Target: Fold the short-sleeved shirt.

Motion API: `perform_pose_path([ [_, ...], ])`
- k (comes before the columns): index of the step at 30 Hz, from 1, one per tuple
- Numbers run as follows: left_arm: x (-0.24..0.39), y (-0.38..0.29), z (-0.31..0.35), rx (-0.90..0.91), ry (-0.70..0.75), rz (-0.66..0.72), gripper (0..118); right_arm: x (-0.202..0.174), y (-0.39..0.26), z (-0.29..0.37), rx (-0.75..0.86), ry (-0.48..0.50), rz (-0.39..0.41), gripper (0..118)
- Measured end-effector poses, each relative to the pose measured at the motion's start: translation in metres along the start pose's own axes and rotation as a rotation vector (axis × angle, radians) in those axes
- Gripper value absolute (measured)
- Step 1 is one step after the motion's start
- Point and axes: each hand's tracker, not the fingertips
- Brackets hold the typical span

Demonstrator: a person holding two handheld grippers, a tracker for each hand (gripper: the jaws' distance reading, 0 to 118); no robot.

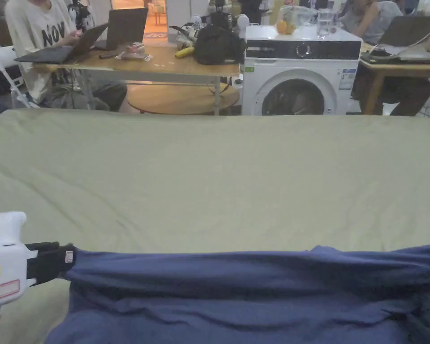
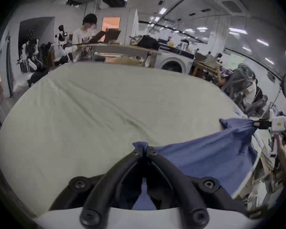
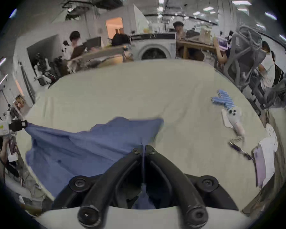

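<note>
Shirt [image 1: 250,291] hangs stretched between the 2 closed grippers, left gripper [image 2: 144,148] and right gripper [image 3: 144,147], each pinching 1 end, probably to spread it flat over the green sheet [image 1: 218,179] beyond them.

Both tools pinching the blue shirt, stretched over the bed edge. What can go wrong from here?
1. Each tool, left and right, pinches only a small tuck at the edge of the shirt; tension across the stretched span might pull a corner free.
2. Much of the shirt hangs off the near edge of the bed, so a slip would likely drop it off the bed.
3. The pen and small items lie to the right; a wide swing may snag them.
</note>
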Motion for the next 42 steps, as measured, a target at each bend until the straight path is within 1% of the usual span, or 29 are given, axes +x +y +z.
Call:
perform_pose_path([
  [2, -0.001, -0.025, 0.02, -0.007, 0.007, 0.007, 0, 0.003, -0.025, 0.02, -0.002, -0.002, -0.007, 0],
  [4, -0.006, -0.051, 0.03, -0.007, -0.04, 0.046, 0, 0.004, -0.058, 0.035, -0.017, -0.015, -0.023, 0],
  [7, -0.005, -0.085, 0.026, -0.072, -0.009, 0.052, 0, 0.004, -0.096, 0.033, -0.064, -0.035, -0.021, 0],
  [10, -0.007, -0.105, 0.014, -0.098, -0.002, 0.048, 0, 0.006, -0.12, 0.022, -0.076, -0.033, -0.047, 0],
  [14, -0.007, -0.117, 0.015, -0.072, 0.023, 0.065, 0, 0.003, -0.135, 0.019, -0.029, -0.089, -0.01, 1],
  [15, -0.001, -0.116, 0.024, -0.047, 0.051, 0.045, 8, 0.002, -0.137, 0.024, -0.007, -0.093, -0.002, 15],
  [16, 0.004, -0.113, 0.031, -0.002, 0.069, 0.024, 26, 0.002, -0.137, 0.03, 0.011, -0.1, 0.003, 34],
  [17, 0.01, -0.11, 0.038, 0.026, 0.066, 0.01, 45, -0.001, -0.134, 0.037, 0.028, -0.107, 0.005, 46],
  [18, 0.016, -0.103, 0.046, 0.057, 0.053, -0.007, 53, -0.001, -0.131, 0.047, 0.069, -0.113, 0.023, 47],
  [19, 0.024, -0.094, 0.056, 0.095, 0.053, -0.028, 53, -0.005, -0.127, 0.055, 0.107, -0.105, 0.032, 47],
  [20, 0.032, -0.085, 0.063, 0.131, 0.052, -0.048, 53, -0.01, -0.121, 0.061, 0.12, -0.09, 0.032, 47],
  [21, 0.044, -0.074, 0.07, 0.154, 0.057, -0.075, 53, -0.018, -0.112, 0.067, 0.136, -0.072, 0.049, 47],
  [23, 0.063, -0.052, 0.08, 0.233, 0.07, -0.117, 53, -0.035, -0.095, 0.079, 0.22, -0.076, 0.082, 47],
  [24, 0.075, -0.042, 0.083, 0.279, 0.063, -0.146, 53, -0.046, -0.084, 0.081, 0.259, -0.056, 0.098, 47],
  [28, 0.112, -0.015, 0.074, 0.377, 0.055, -0.241, 53, -0.093, -0.049, 0.07, 0.392, 0.017, 0.105, 47],
  [29, 0.12, -0.01, 0.069, 0.39, 0.055, -0.249, 53, -0.102, -0.043, 0.064, 0.398, 0.029, 0.098, 47],
  [31, 0.136, -0.005, 0.054, 0.412, 0.07, -0.222, 53, -0.119, -0.035, 0.042, 0.377, 0.068, 0.067, 47],
  [32, 0.141, -0.004, 0.048, 0.417, 0.071, -0.207, 53, -0.126, -0.033, 0.033, 0.359, 0.088, 0.067, 47],
  [35, 0.152, -0.007, 0.034, 0.408, 0.038, -0.17, 53, -0.149, -0.034, 0.007, 0.335, 0.092, 0.054, 47],
  [37, 0.155, -0.015, 0.029, 0.397, 0.022, -0.156, 53, -0.159, -0.036, -0.004, 0.311, 0.099, 0.065, 46],
  [38, 0.155, -0.017, 0.028, 0.378, -0.019, -0.145, 53, -0.164, -0.039, -0.005, 0.281, 0.083, 0.091, 44],
  [39, 0.155, -0.019, 0.026, 0.35, -0.028, -0.142, 52, -0.168, -0.042, -0.007, 0.284, 0.051, 0.114, 35],
  [40, 0.157, -0.023, 0.026, 0.379, 0.022, -0.16, 44, -0.169, -0.044, -0.008, 0.294, 0.053, 0.125, 20],
  [41, 0.154, -0.026, 0.027, 0.367, 0.027, -0.168, 23, -0.168, -0.045, -0.008, 0.296, 0.065, 0.13, 9],
  [42, 0.149, -0.027, 0.03, 0.352, -0.01, -0.161, 0, -0.17, -0.045, -0.005, 0.296, 0.075, 0.131, 0],
])
